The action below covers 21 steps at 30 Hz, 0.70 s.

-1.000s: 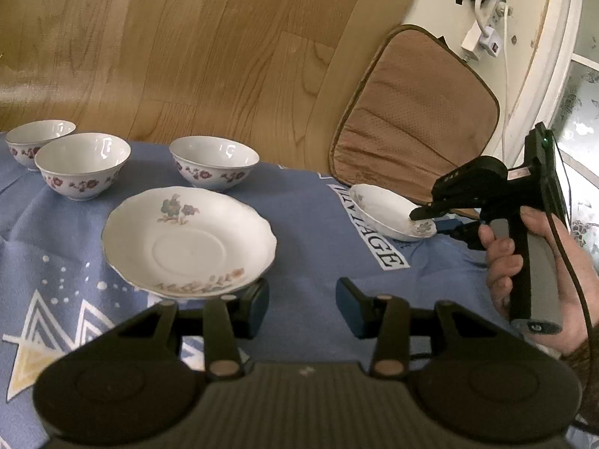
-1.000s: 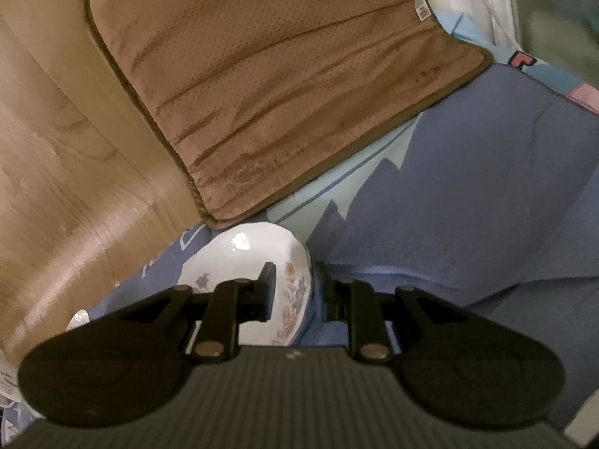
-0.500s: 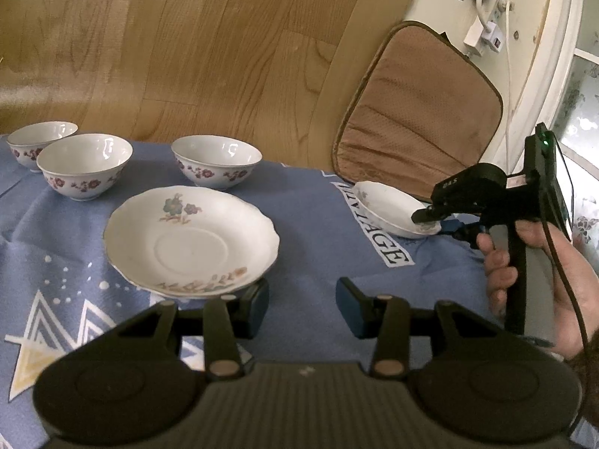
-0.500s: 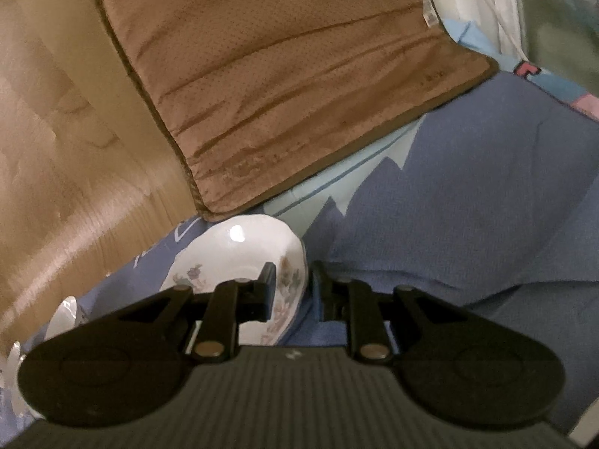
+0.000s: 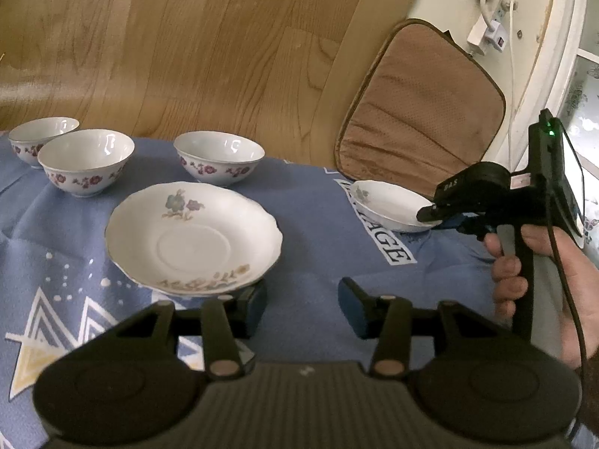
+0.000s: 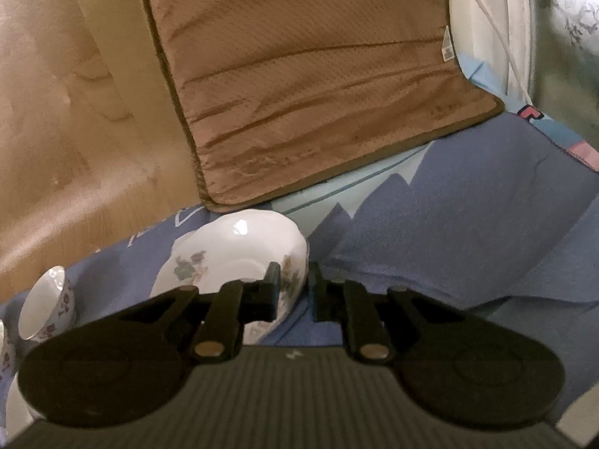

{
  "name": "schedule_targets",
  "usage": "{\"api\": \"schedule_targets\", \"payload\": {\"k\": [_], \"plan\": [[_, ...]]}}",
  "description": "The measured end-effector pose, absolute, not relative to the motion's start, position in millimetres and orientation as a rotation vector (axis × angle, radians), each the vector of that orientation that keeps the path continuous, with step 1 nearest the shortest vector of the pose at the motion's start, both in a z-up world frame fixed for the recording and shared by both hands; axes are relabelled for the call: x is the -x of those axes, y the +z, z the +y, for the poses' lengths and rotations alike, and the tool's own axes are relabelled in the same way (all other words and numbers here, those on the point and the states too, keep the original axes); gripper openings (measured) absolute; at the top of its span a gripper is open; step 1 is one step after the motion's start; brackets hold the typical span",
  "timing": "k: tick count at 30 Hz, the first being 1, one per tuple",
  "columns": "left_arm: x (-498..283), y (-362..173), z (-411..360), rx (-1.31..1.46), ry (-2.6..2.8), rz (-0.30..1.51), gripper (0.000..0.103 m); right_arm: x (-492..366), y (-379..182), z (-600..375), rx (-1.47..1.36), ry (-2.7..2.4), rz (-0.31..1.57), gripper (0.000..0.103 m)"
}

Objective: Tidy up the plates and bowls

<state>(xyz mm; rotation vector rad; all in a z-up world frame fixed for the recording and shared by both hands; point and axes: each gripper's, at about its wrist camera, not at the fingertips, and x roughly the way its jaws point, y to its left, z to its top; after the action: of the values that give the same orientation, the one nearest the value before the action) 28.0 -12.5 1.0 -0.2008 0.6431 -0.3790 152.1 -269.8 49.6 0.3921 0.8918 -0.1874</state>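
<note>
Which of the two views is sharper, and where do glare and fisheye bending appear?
Left wrist view: sharper; glare spots on the bowls; the floorboards bend. Right wrist view: softer and grainier; one highlight on the small plate; the cushion edges curve.

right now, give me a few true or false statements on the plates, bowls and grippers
1. The right hand-held gripper is shut on the rim of the small plate. True.
2. The left hand-held gripper holds the large plate. False: it is open, and the plate lies on the cloth ahead of its left finger.
3. Three bowls stand beyond the large plate. True.
4. The bowls are stacked. False: each stands alone on the cloth.
5. The small plate lies on the cushion. False: it is in front of the cushion, in the right hand-held gripper's grip.
</note>
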Motion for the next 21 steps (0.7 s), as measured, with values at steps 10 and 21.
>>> {"api": "schedule_targets", "payload": {"k": [10, 21], "plan": [[-28.0, 1.5, -12.0, 0.202, -0.380, 0.644, 0.045, -152.0, 43.3, -268.0, -0.452, -0.142, 0.930, 0.016], [-28.4, 2.6, 13.3, 0.364, -0.460, 0.620, 0.046, -104.1, 55.4, -270.1, -0.609, -0.001, 0.970, 0.015]]}}
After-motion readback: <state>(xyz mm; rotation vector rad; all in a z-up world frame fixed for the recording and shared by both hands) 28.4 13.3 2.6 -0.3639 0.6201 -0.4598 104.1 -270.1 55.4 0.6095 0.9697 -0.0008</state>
